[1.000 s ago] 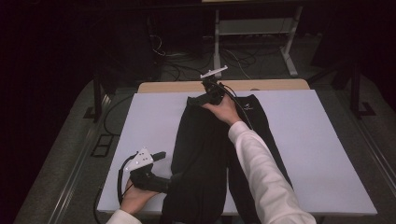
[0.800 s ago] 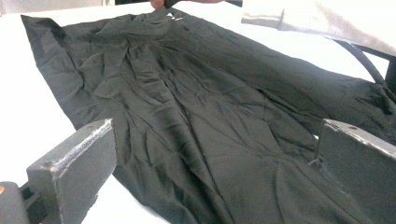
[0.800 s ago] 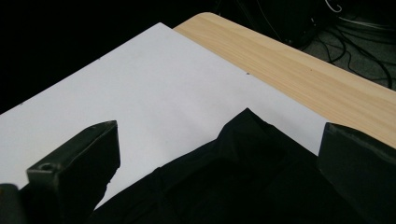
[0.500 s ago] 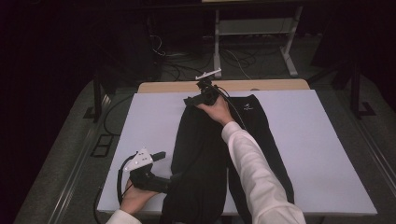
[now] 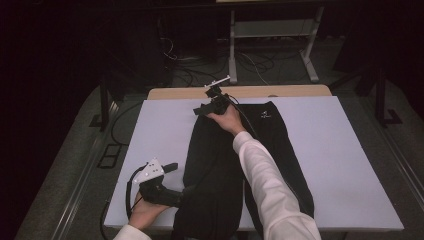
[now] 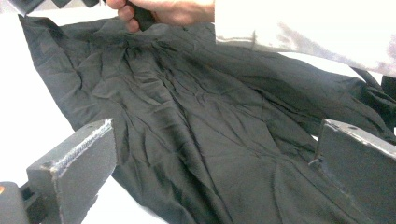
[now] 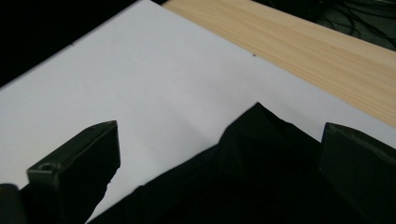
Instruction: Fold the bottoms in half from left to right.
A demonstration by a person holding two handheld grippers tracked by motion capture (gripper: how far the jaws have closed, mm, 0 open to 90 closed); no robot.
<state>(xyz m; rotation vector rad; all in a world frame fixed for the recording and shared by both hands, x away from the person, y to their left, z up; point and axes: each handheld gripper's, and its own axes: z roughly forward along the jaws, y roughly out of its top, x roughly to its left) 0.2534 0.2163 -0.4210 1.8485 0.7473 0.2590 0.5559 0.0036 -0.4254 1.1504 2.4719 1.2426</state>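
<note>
Your right gripper point(image 5: 201, 109) hangs over the far end of the black trousers point(image 5: 225, 165), its jaws spread wide with nothing between them; in the right gripper view a peaked corner of the cloth point(image 7: 256, 122) sits in the gap, just short of the white sheet's far edge and the bare wood strip point(image 7: 299, 51) beyond. Your left gripper point(image 5: 172, 167) waits near the near-left corner of the table point(image 5: 350, 150), also released, jaws parted around empty air, touching nothing. The trousers lie lengthwise down the middle of the table, one leg folded over the other, the near end reaching the front edge.

The main risk is the pinch at that corner. The fabric looks layered there, so if you close too shallow you will likely catch only the top ply and the fold will slide apart as you pull. Your white sleeve point(image 5: 270, 185) lies across the cloth, and it may drag wrinkles in. With the left gripper off the garment, nothing anchors the near end, so a pull could shift the whole piece.
</note>
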